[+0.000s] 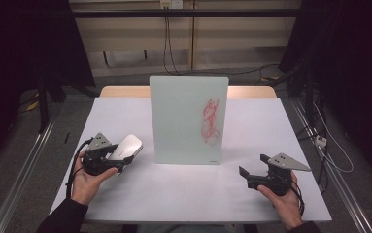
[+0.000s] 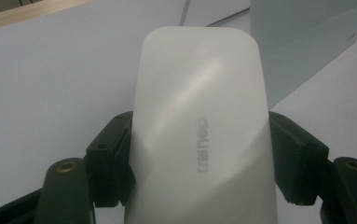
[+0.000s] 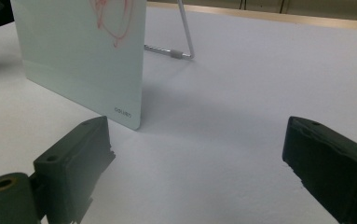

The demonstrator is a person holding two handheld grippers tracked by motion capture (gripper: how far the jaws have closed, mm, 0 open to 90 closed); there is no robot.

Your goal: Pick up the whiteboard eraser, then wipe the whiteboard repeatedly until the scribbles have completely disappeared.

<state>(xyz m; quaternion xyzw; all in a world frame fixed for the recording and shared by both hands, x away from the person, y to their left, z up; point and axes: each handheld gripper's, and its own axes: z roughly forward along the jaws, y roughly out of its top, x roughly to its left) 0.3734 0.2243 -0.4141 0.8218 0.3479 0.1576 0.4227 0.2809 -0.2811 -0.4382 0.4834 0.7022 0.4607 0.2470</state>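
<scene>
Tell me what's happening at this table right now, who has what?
A person sits at a white table with a gripper in each hand. The left gripper is clamped on a white eraser, held just left of an upright glass whiteboard. The board leans on a metal stand and carries a red scribble, not yet wiped. The right gripper is open and empty, near the board's right side.

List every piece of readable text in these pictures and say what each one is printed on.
"deli" on the white eraser clamped in the left gripper, letters running sideways in the left gripper view.
"deli" on the lower corner of the standing whiteboard, small and faint in the right gripper view.
The same corner mark in the high view is too small to read.
The red marks on the board are a scribble, not text.
</scene>
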